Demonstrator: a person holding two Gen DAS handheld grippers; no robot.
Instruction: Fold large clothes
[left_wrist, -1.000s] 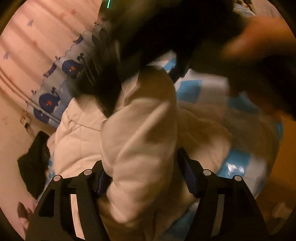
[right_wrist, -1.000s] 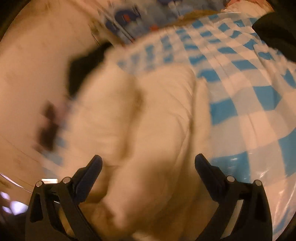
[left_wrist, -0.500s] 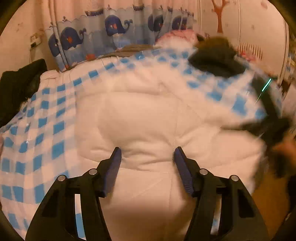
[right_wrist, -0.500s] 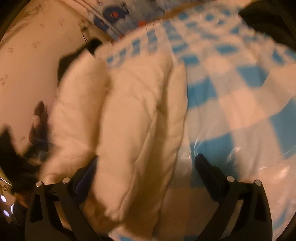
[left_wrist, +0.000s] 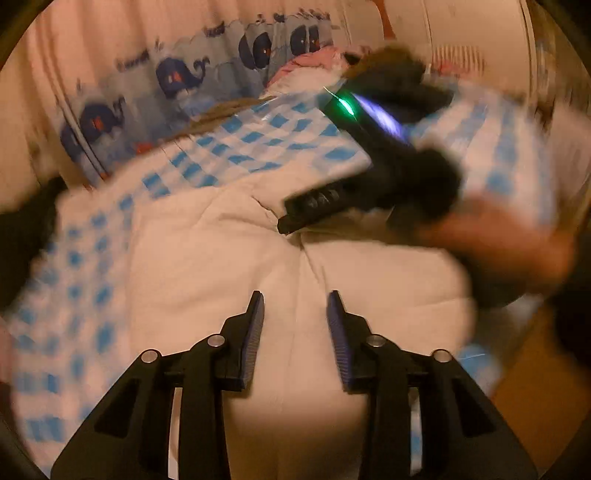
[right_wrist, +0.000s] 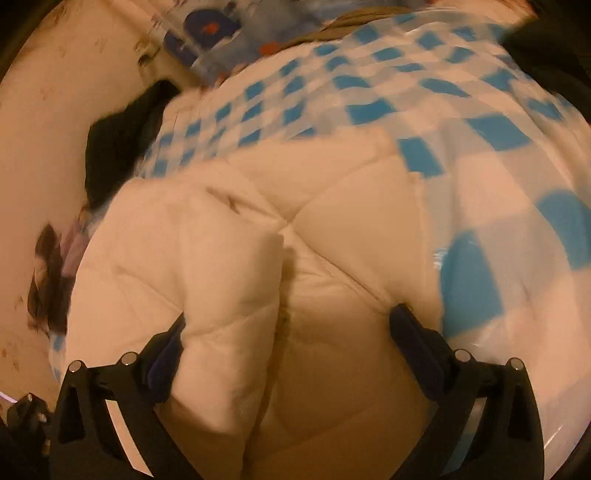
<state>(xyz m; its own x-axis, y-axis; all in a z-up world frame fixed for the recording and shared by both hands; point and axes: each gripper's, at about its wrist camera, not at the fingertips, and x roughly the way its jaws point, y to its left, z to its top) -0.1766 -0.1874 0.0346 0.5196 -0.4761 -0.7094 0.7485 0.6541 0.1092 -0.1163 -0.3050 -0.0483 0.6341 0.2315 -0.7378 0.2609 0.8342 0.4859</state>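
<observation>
Puffy white coat (right_wrist: 332, 229) sits between my wide right tongs (right_wrist: 291, 325) for folding; my empty left tongs (left_wrist: 295, 332) are closing.

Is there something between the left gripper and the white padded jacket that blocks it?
Nothing visible does. The left gripper hangs directly over the white padded jacket, its jaws closing with no fabric pinched between them yet. The right gripper sits farther back on the jacket, off that path.
</observation>
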